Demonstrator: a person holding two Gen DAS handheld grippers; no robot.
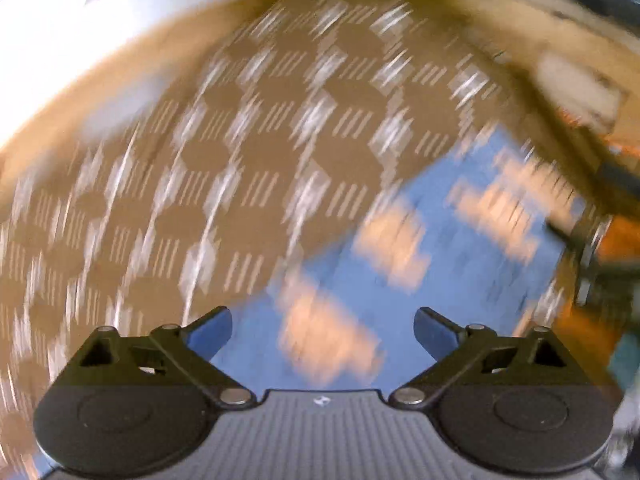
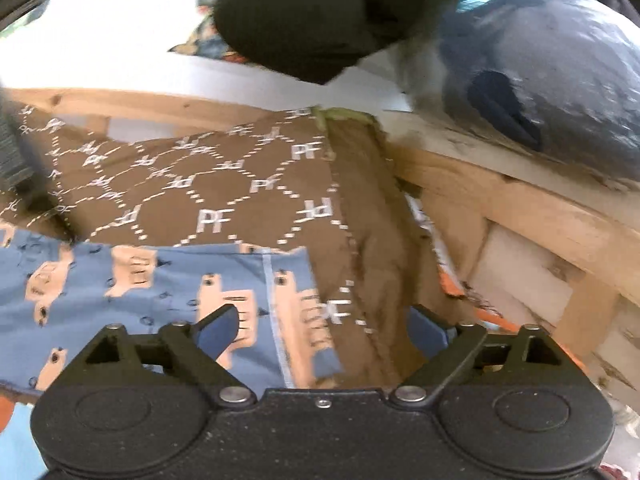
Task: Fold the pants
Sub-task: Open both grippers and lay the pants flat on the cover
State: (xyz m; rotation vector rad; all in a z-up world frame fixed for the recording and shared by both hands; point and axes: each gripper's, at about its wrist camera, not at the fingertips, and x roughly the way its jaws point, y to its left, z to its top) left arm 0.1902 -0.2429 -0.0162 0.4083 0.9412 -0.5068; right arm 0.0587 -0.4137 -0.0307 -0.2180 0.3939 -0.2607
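Spreading wide, both grippers are empty: left gripper (image 1: 323, 332) has its jaws well apart w/ nothing between them, right gripper (image 2: 322, 330) the same, fingers clear of cloth.

Nearest, just under the right gripper, lie the pants (image 2: 132, 280): blue fabric w/ peach animal print, lying flat and apparently already doubled, one seamed edge running away from the camera. They sit on a brown patterned cover (image 2: 224, 184), close to its right edge, where the cover drops away. Left wrist view is badly motion-blurred, but the same blue print (image 1: 440, 272) shows ahead of the left jaws, on the cover's near-right part.

Step in hand, as I judge it: a fold looks just laid down, so next is re-gripping for another fold or smoothing. To do it well: bring each gripper low over a pants corner, pinch only the blue layers, not the brown cover beneath; lift both ends together and keep edges lined up so the stack doesn't skew.

Farther back: a wooden frame (image 2: 520, 208) beyond the cover's far edge, and a dark sleeve (image 2: 296, 16) overhead.
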